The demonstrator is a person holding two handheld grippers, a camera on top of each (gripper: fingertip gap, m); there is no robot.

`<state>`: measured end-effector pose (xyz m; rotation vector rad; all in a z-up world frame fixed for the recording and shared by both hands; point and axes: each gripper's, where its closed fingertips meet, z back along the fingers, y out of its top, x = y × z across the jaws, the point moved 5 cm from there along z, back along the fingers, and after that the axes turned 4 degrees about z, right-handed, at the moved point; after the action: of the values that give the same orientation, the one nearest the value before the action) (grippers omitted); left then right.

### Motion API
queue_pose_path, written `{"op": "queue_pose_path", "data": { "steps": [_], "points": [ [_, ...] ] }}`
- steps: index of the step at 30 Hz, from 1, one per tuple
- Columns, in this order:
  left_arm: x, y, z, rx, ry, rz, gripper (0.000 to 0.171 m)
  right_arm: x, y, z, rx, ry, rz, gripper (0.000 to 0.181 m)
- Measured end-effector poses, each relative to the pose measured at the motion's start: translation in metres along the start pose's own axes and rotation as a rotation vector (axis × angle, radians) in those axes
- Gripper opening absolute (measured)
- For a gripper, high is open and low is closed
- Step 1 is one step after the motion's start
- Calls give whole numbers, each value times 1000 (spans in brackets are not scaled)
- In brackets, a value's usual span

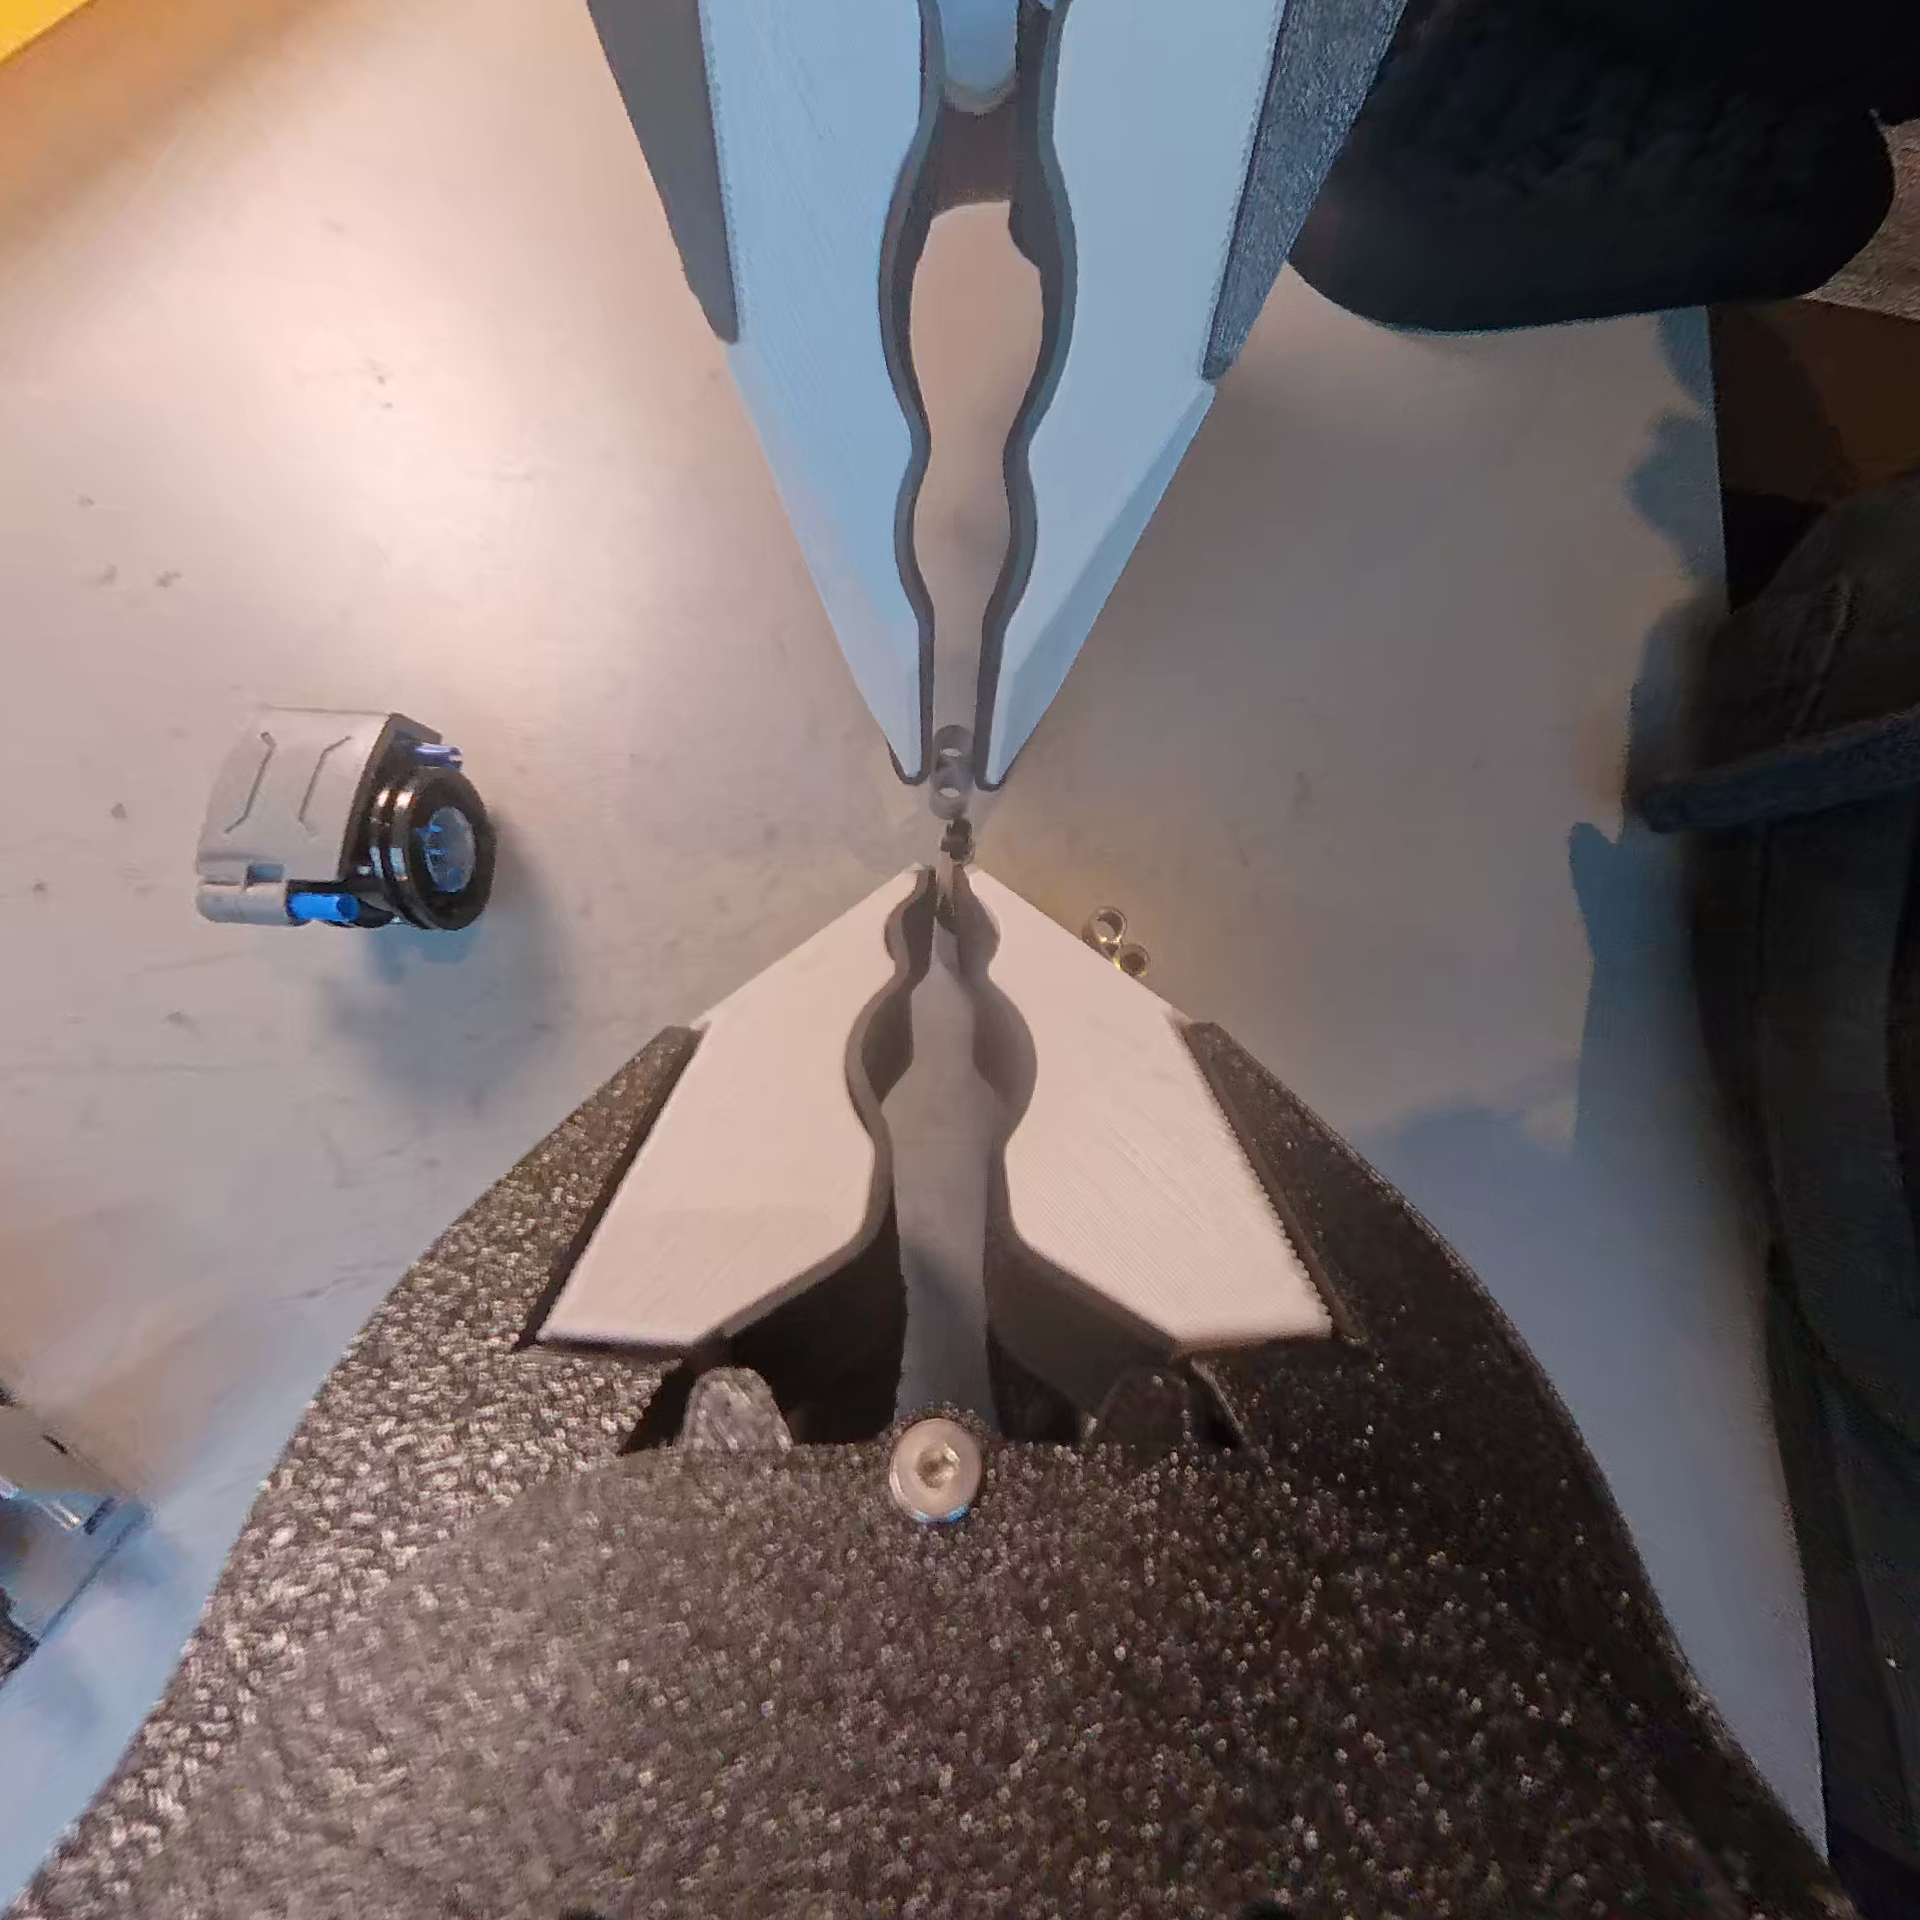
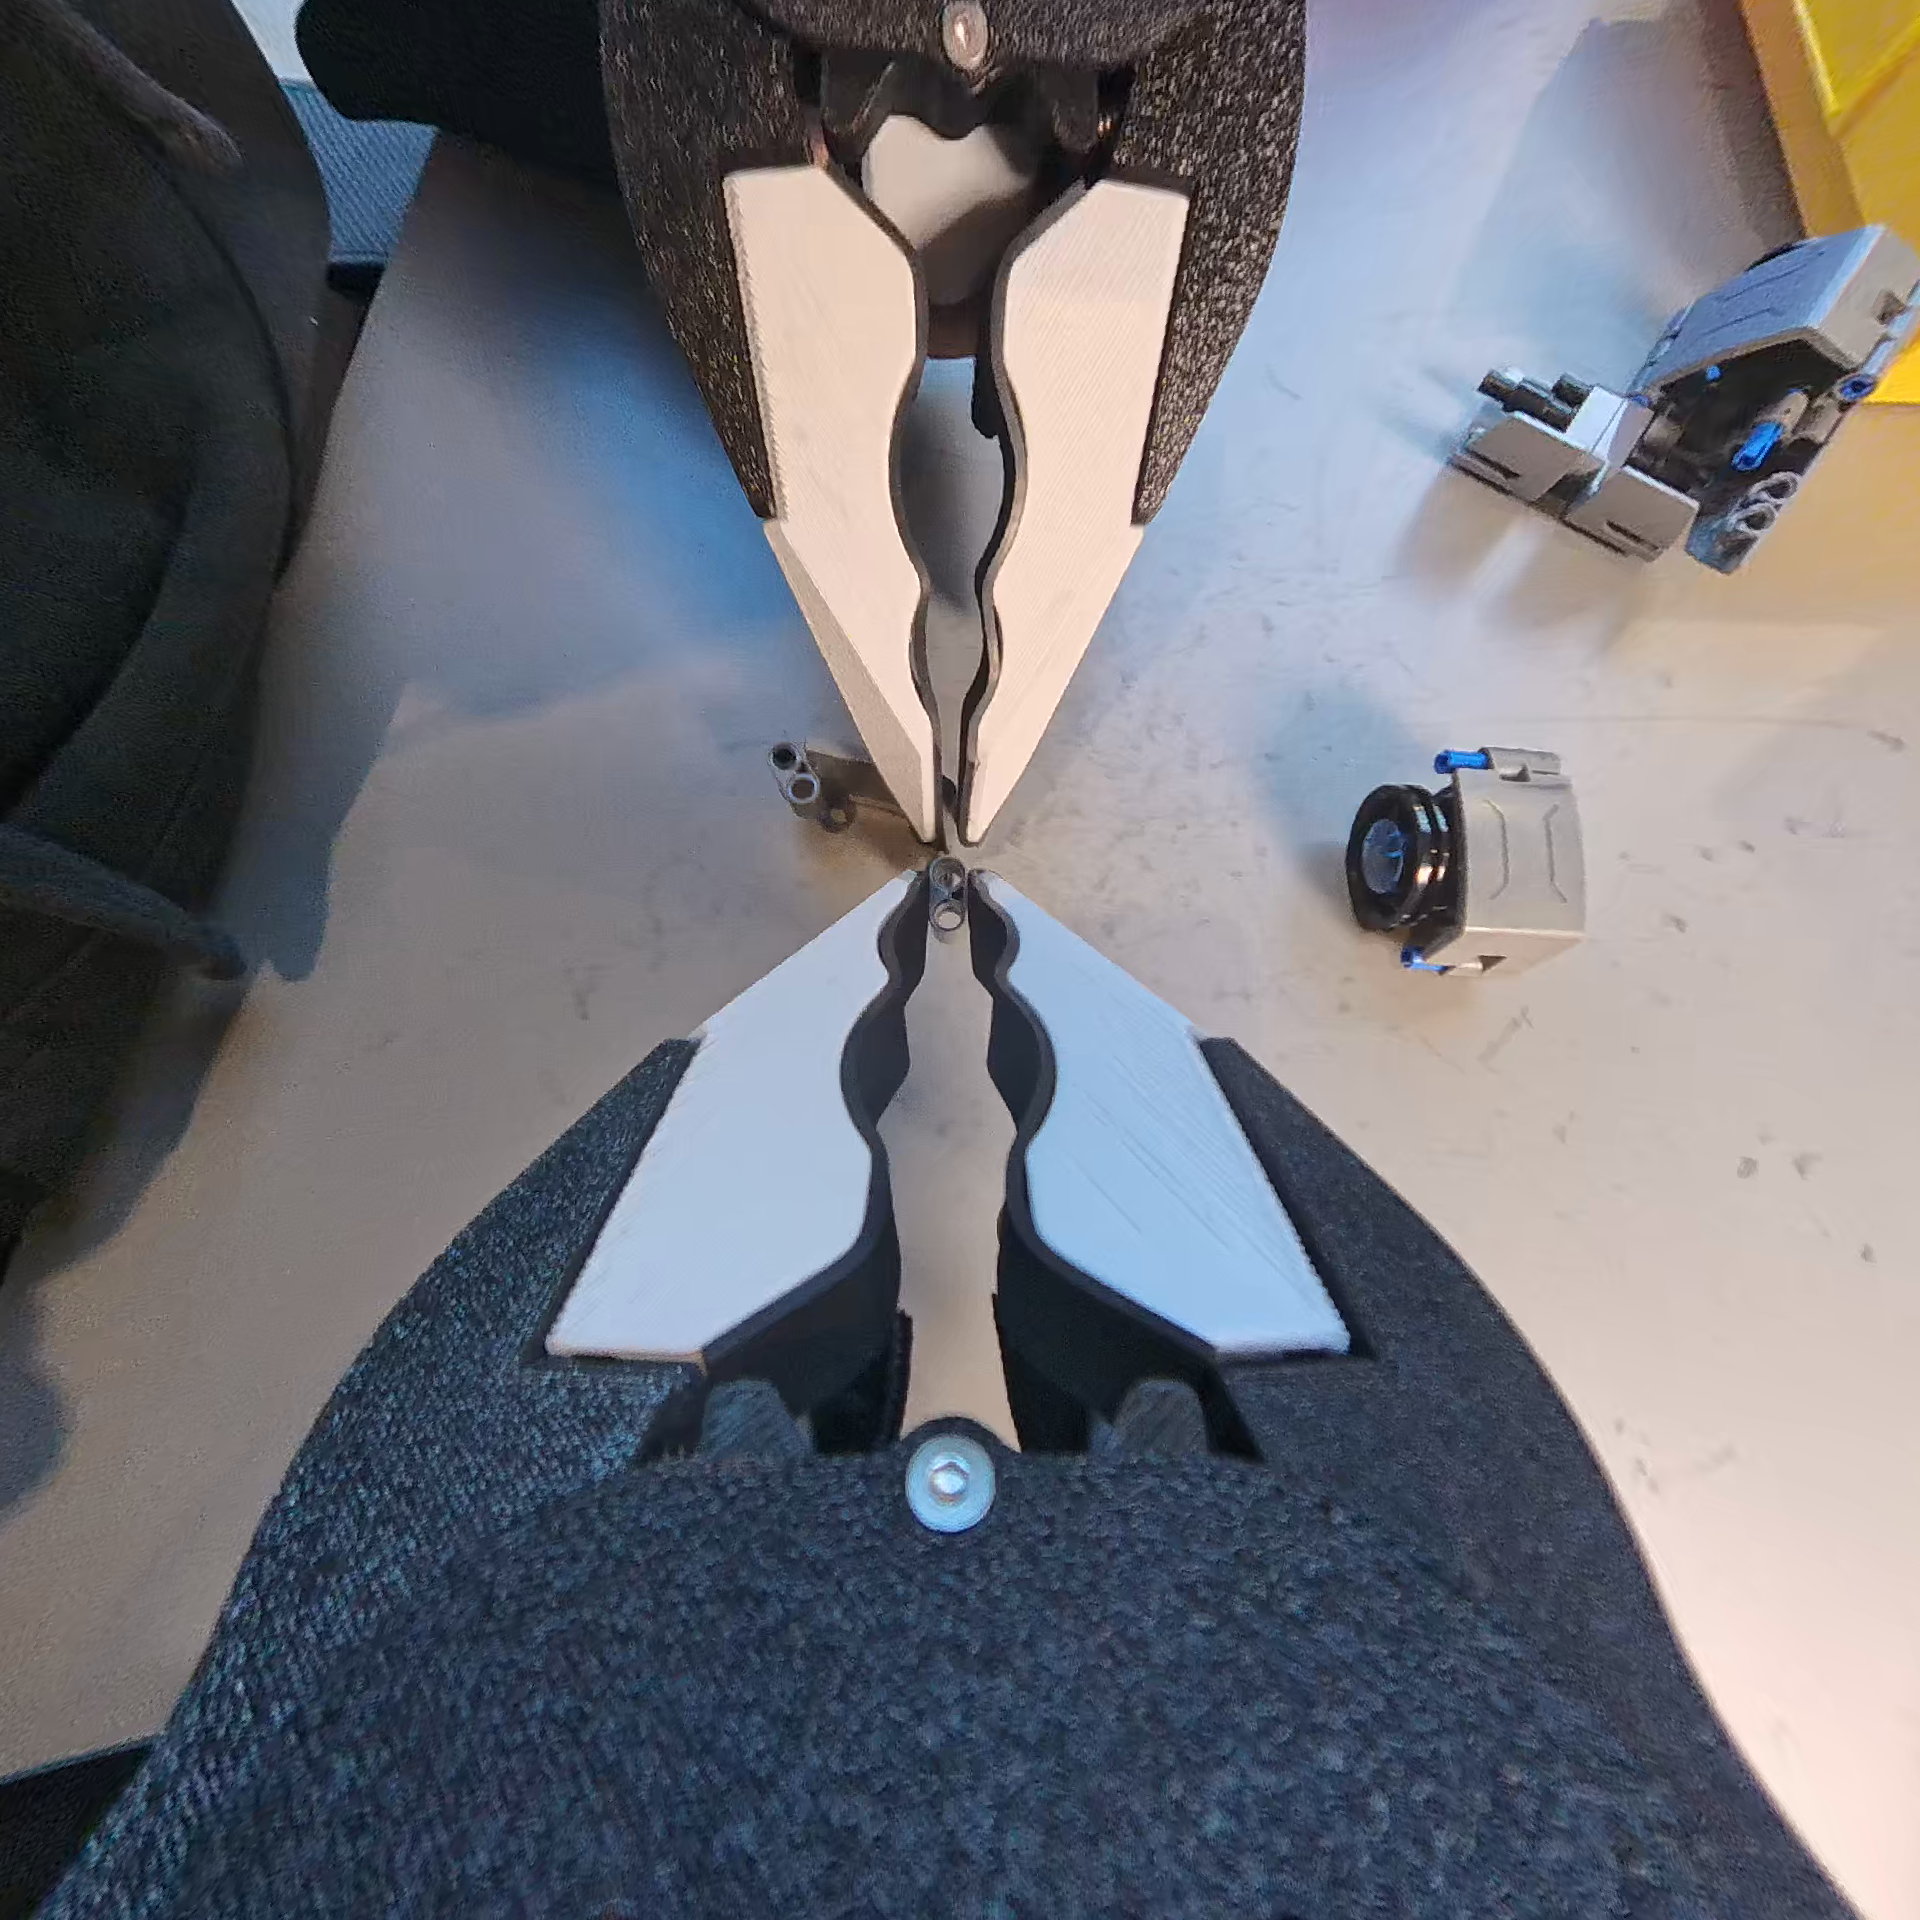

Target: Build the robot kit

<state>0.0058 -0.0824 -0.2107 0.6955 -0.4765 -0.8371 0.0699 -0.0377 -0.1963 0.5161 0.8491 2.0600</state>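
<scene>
Two hand-held grippers with pale ribbed fingers meet tip to tip over a scuffed beige tabletop (image 2: 1351, 1299). Right gripper (image 2: 944, 896) is clamped on a small grey plastic connector with round holes (image 2: 945, 902); left gripper (image 1: 948, 902) is pinched onto a thin dark pin (image 1: 952, 854) whose far end sits just short of that connector, seen in the left wrist view at (image 1: 951, 771). Off to the side lies a grey-and-black brick-built assembly with blue pins (image 2: 1704, 405), nearer in a grey housing with a black ringed lens (image 2: 1470, 857), also at (image 1: 348, 821). Smallest are a few loose grey connectors (image 2: 812, 787) on the table beside the left gripper's fingertips.
</scene>
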Motion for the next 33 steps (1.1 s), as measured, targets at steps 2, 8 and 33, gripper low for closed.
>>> {"op": "queue_pose_path", "data": {
  "steps": [2,8,33],
  "points": [
    [0,0,0,2,-3,2,3,-1,3,0,12,12,-6,5],
    [0,-1,0,6,-1,4,3,-2,-1,-5,-39,10,-6,5],
    [1,-4,0,30,6,14,3,-1,13,-9,-221,61,57,5]
  ]
}}
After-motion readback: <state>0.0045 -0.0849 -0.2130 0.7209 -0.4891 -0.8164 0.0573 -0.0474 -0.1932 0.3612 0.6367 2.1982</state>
